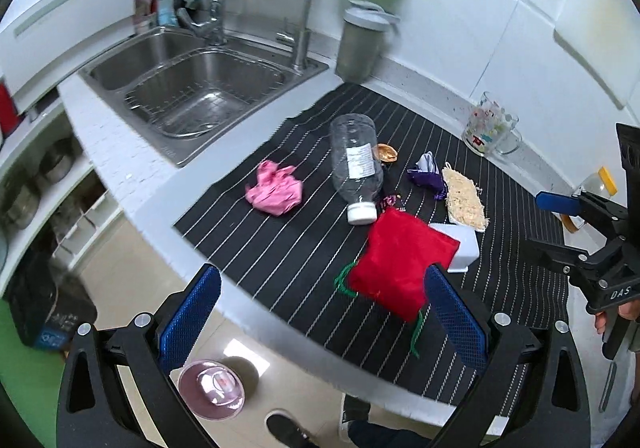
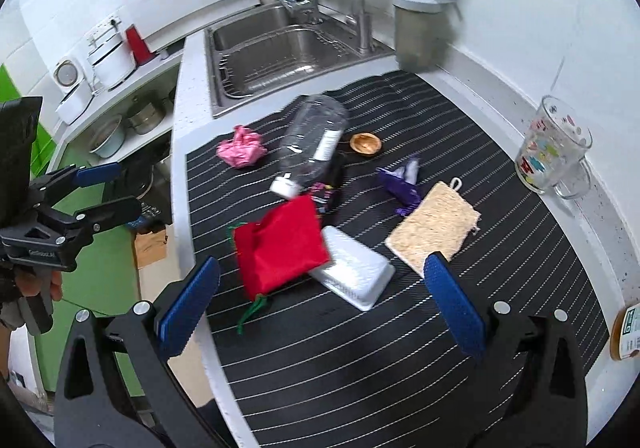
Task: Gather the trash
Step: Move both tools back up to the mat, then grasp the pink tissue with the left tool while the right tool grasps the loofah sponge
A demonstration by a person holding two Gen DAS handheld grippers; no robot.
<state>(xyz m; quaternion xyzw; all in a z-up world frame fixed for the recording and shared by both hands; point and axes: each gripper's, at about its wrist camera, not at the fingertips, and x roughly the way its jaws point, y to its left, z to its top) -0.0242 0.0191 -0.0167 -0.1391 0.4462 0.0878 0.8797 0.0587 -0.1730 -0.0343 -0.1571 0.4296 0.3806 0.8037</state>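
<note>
We hold both the left tongs [image 1: 316, 322] and the right tongs [image 2: 322, 310] spread wide and empty above the striped mat [image 2: 360, 360] on the tabletop. The trash lies there: a clear bottle [image 1: 355, 168] on its side, a crumpled pink wrapper [image 1: 274, 194] beside it, and a purple wrapper [image 2: 402, 184] near the loofah pad [image 2: 434, 226].

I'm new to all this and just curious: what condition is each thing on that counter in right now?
Left gripper: open, empty.
Right gripper: open, empty.
Plastic bottle: lying down, capped, looks empty.
Pink wrapper: crumpled.
Red pouch: lying partly on the white tray.
Glass mug: upright, looks empty.
</note>
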